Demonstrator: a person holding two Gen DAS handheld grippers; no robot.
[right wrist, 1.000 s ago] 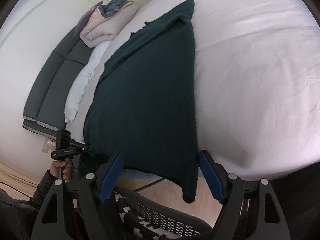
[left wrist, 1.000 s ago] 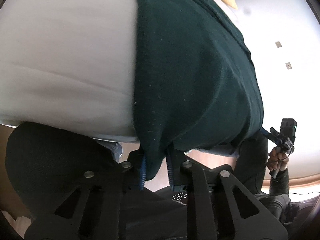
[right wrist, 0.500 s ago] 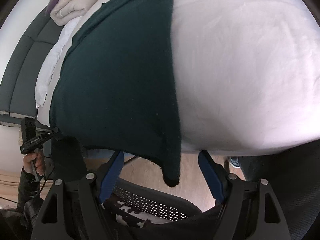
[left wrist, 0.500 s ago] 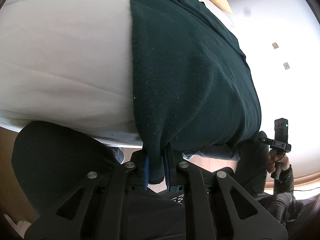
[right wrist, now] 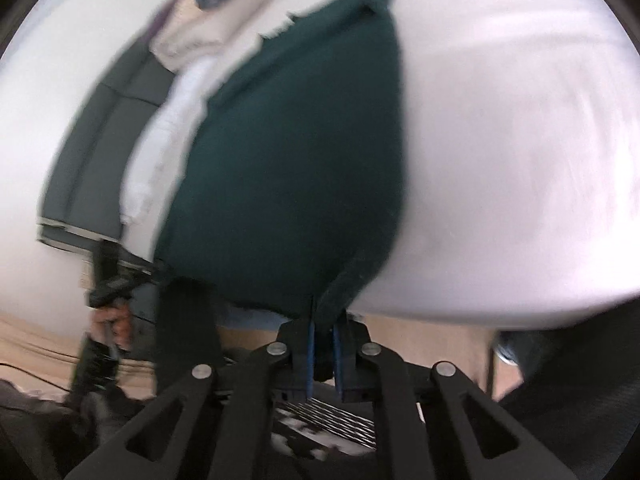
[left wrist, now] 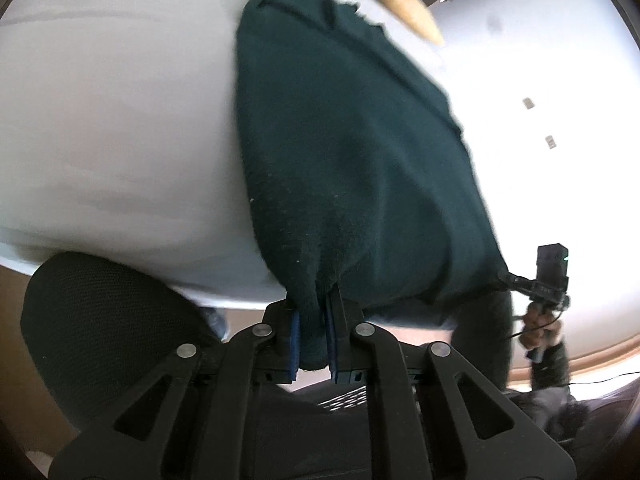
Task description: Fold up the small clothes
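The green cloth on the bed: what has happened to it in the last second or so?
The right gripper was open around the near right corner of the dark green cloth; its fingers have now shut on that corner. The left gripper already pinched the other near corner and has lifted it slightly. The cloth otherwise stays spread on the white bed, and the folded pile is unmoved.

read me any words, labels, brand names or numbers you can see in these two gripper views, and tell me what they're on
None can be read.
The dark green garment shows no label or print.
The two small plates on the white wall are too small to read.
The right wrist view is too blurred for any text.
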